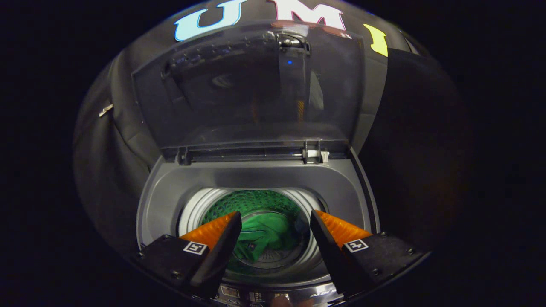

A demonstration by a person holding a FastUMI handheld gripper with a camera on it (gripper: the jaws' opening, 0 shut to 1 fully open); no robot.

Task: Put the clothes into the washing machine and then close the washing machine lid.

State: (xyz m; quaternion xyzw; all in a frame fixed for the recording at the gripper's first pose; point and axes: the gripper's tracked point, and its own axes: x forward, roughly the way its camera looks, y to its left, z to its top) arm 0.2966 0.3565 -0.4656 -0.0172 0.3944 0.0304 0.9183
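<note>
The green clothes (266, 232) lie at the bottom of the washing machine (256, 179) drum, soft and light, needing no further hold. The lid (251, 85) stands upright behind the drum opening, hinged at the machine's rear; it looks like thin, smooth, see-through plastic, probably light but slippery, best caught at its top free edge. The gripper (275, 221) hovers over the drum's front rim, pointing down into it, fingers spread apart and holding nothing.
</note>
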